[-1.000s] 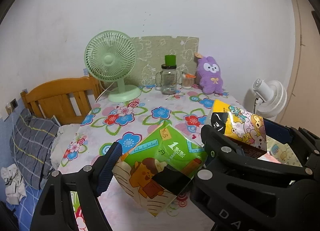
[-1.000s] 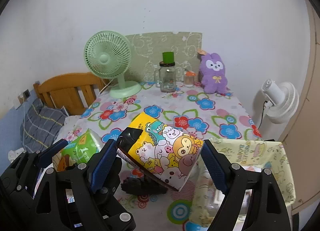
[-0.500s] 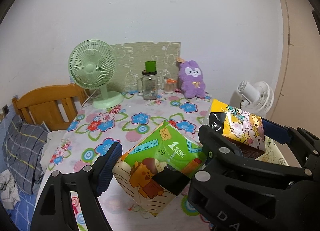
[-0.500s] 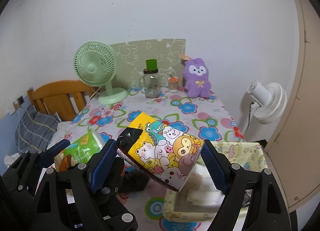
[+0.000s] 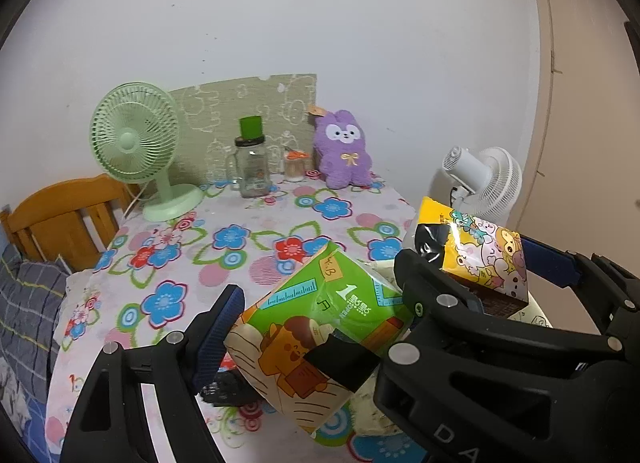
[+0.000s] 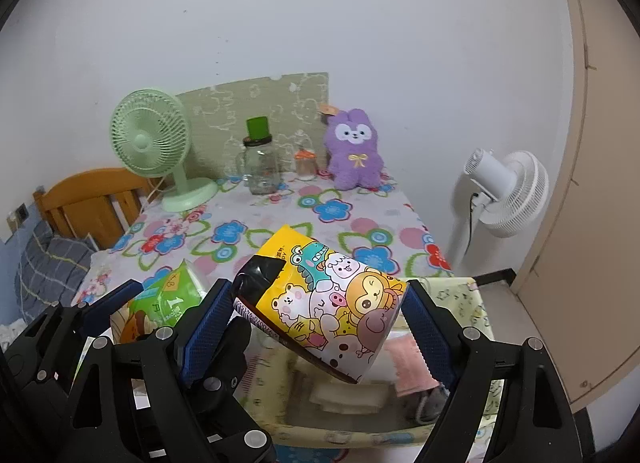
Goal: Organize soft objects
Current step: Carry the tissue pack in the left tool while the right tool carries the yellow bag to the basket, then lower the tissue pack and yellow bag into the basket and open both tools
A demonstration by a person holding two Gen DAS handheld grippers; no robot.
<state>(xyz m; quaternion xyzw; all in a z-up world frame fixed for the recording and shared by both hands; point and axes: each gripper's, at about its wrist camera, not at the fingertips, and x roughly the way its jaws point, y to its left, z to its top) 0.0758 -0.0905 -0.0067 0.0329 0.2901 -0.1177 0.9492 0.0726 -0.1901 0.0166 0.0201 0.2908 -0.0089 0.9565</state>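
Observation:
My left gripper (image 5: 320, 327) is shut on a green soft pack (image 5: 320, 335) with a cartoon bear, held above the table's front edge. My right gripper (image 6: 316, 311) is shut on a yellow soft pack (image 6: 328, 299) printed with cartoon animals, held above a pale yellow fabric basket (image 6: 476, 303). The basket holds folded white and pink soft items (image 6: 412, 367). The yellow pack also shows in the left wrist view (image 5: 476, 259), and the green pack in the right wrist view (image 6: 164, 299). A purple plush rabbit (image 6: 354, 155) sits at the table's back.
The floral tablecloth table (image 5: 240, 239) carries a green desk fan (image 5: 140, 151), a glass jar with a green lid (image 5: 250, 167) and a small jar (image 5: 295, 165). A white floor fan (image 6: 504, 191) stands right. A wooden bed headboard (image 5: 60, 215) is left. A dark object (image 5: 228, 387) lies under the green pack.
Both grippers have drawn back from the table with their packs still held. The basket now lies right under the right gripper, and its contents show.

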